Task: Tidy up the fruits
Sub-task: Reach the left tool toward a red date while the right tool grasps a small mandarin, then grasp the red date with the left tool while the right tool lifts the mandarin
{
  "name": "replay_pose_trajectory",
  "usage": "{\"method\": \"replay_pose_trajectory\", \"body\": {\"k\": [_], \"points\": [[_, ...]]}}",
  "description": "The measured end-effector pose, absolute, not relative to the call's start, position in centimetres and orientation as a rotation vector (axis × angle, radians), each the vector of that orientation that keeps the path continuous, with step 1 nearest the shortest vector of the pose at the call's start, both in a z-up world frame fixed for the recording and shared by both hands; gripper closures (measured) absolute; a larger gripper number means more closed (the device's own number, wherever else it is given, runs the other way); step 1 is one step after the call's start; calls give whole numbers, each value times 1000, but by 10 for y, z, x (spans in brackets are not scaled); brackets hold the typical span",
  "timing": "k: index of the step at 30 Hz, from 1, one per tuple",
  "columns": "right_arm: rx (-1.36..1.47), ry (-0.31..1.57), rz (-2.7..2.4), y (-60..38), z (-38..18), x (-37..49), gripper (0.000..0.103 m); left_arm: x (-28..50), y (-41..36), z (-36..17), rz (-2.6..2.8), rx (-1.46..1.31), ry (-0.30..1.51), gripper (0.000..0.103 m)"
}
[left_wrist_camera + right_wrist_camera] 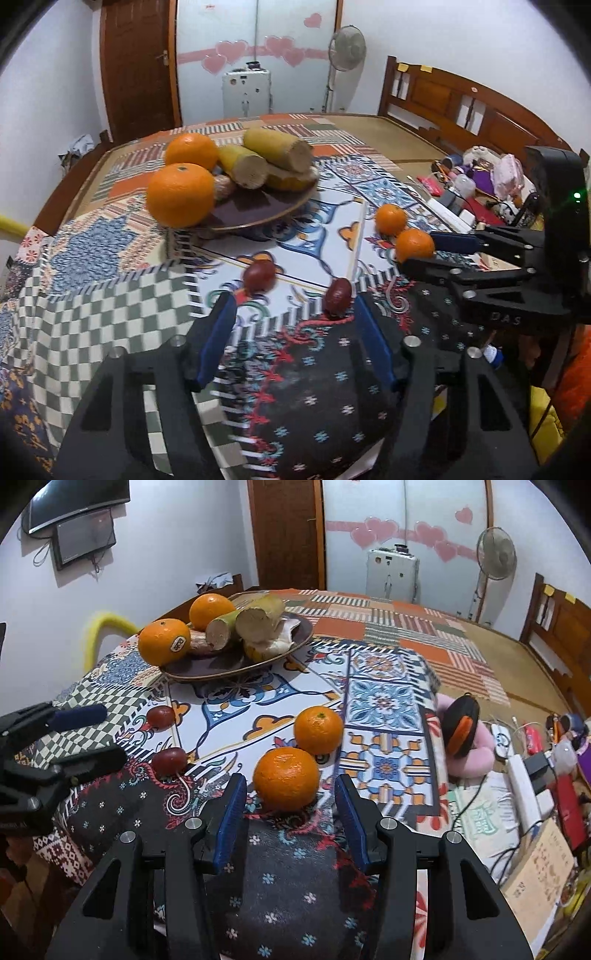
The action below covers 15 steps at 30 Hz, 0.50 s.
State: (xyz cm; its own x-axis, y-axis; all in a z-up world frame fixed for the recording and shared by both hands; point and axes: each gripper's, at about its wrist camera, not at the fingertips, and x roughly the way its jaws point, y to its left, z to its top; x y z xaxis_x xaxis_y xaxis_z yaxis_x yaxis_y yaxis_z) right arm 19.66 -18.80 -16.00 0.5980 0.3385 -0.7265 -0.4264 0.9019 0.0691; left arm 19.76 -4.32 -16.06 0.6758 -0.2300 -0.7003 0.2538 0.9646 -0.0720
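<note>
Two oranges (181,195) sit on the plate (258,216). Two oranges (286,778) and two red fruits (337,293) still wait on the bed. Both jaws are open, holding nothing.

Bare patterned bed cover (384,701) lies open between the near fruit and the far plate (221,666). Two oranges (286,779) block the right side, two small red fruits (337,293) the left; clutter (535,775) crowds the far right.
</note>
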Motion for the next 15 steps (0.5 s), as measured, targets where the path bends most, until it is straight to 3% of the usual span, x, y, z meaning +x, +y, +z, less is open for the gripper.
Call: {"method": "replay_pose_trajectory", "body": {"k": [2,5,11,15], "points": [[-118,819,453,-185,-162,197,57,198,-48,-163,-282,32,787,41],[-126,803,437,-185,-164,195,68,203,-57,-168,-293,39,800,43],[-102,788,443,-194,-161,191,68,212,-68,-174,-302,40,822,53],[-87,765,443,-201,-155,188,68,218,-74,-180,-302,50,839,66]]}}
